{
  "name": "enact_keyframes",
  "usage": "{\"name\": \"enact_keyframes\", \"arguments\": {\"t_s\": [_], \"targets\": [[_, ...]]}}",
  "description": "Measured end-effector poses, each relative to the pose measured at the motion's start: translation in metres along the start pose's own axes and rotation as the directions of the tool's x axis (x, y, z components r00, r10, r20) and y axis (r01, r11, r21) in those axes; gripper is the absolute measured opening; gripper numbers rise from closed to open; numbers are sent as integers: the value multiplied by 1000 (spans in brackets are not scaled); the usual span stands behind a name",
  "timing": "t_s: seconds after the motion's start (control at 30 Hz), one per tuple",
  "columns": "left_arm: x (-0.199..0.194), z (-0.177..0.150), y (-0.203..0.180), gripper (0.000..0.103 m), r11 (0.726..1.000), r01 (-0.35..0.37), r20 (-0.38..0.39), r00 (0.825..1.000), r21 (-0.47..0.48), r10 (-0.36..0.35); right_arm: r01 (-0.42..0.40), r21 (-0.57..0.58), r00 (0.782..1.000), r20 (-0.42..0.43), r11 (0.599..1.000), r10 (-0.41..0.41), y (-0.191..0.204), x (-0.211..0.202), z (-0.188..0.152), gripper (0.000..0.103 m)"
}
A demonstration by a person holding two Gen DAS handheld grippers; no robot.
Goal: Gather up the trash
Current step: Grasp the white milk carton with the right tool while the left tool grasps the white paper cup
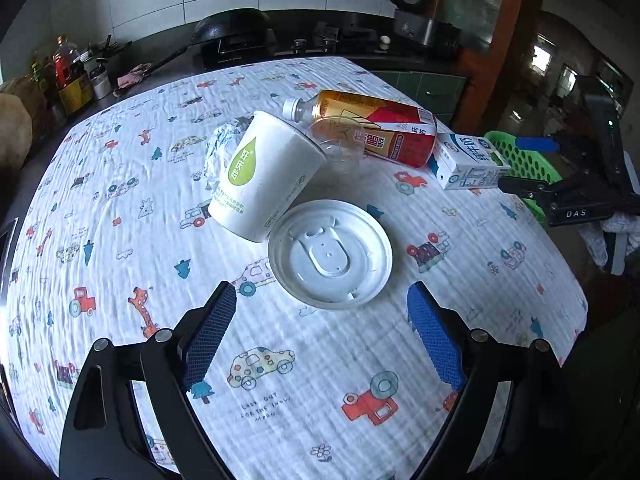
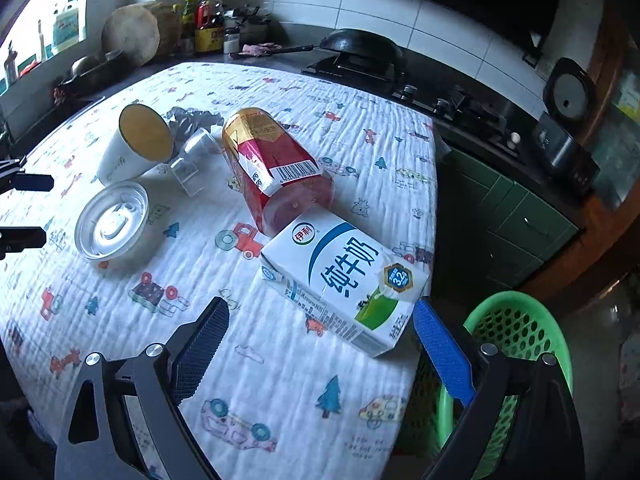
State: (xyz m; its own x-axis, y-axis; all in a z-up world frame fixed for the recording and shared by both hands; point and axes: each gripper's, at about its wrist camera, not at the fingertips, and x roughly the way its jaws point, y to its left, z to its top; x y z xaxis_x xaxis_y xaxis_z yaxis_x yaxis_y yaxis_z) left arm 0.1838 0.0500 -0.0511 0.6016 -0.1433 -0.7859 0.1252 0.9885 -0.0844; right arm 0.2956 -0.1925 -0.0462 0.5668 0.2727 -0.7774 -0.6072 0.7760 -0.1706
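left tongs (image 1: 322, 310) apart, empty, above white lid (image 1: 330, 254) | right tongs (image 2: 320, 320) apart, empty, near milk carton (image 2: 344, 280) | carton, red bottle (image 2: 276, 172), paper cup (image 1: 266, 176), possibly crumpled foil (image 1: 218, 148) on surface (image 1: 120, 184) | green basket (image 2: 520, 332) beside edge

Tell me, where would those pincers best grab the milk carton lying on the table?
Probably across its two long narrow sides, coming down from above. The milk carton lies flat, broad face up, and the open right gripper already hangs just before its near end.
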Motion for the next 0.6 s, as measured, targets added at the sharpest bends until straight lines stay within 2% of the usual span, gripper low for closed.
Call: {"name": "enact_keyframes", "arguments": {"t_s": [0.2,0.33,0.47,0.6], "targets": [[5,11,9,87,1000,-15,7,1000,-5,15,-54,-147,996,-73,988,43,-13,34,20,90],[7,23,12,87,998,-40,13,999,43,40,-90,-246,990,-128,965,59,-14,56,28,90],[17,38,21,87,996,-51,3,999,77,51,-163,-304,976,-191,939,107,-14,74,33,90],[31,52,30,87,994,-24,-21,999,111,26,-208,-347,961,-247,914,125,-12,86,34,90]]}}
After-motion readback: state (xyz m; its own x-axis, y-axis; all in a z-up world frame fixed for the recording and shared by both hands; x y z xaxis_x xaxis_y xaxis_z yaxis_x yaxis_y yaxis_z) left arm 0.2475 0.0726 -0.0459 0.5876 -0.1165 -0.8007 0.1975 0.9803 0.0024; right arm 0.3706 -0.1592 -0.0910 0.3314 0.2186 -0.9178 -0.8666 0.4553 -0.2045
